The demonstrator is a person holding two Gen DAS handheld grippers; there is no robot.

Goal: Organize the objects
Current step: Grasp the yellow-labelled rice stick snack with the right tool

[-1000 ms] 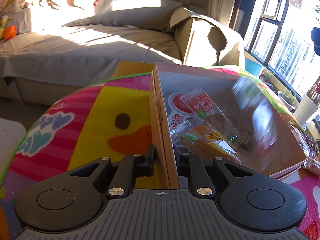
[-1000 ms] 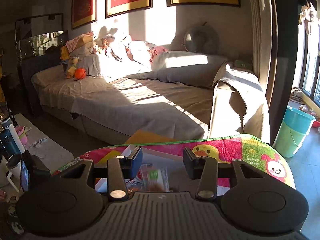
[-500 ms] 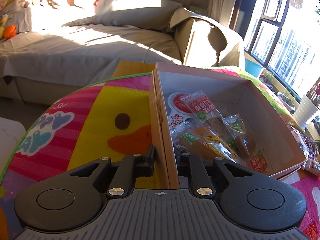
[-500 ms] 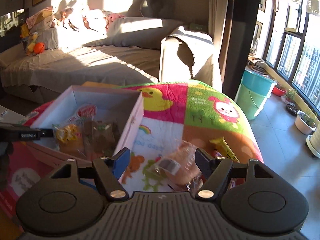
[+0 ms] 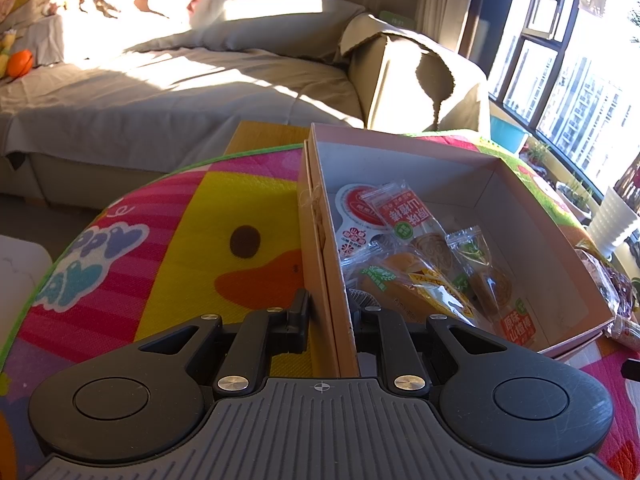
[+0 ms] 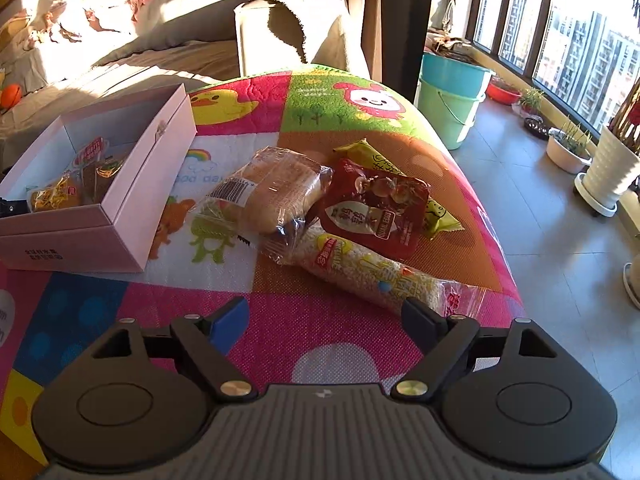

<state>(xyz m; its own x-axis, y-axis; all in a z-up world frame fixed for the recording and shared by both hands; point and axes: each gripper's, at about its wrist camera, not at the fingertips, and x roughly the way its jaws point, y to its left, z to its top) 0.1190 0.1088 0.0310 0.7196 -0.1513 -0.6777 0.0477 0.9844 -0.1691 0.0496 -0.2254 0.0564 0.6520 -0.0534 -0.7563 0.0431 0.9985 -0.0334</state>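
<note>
Sunlight falls across a worktop covered with a bright cartoon mat [image 6: 328, 320]. The left tongs [image 5: 332, 312] are clamped on the near wall of a pink cardboard box [image 5: 320, 240], one finger outside and one inside. Inside the box lie several wrapped snacks [image 5: 420, 264], among them red-labelled hawthorn packets and an orange cake in clear film. The right tongs [image 6: 326, 316] hang open above the mat, holding nothing. Just beyond them, to the right of the box [image 6: 132, 200], lies a loose heap: a wrapped bread loaf [image 6: 272, 192], a red chestnut pouch [image 6: 376, 208] partly over a yellow packet [image 6: 372, 156], and a long rice-cracker pack [image 6: 380, 276] nearest the tongs. A covered sofa [image 5: 160, 92] stands at the far side, and stacked buckets [image 6: 452, 96] stand on the floor at the right.
</note>
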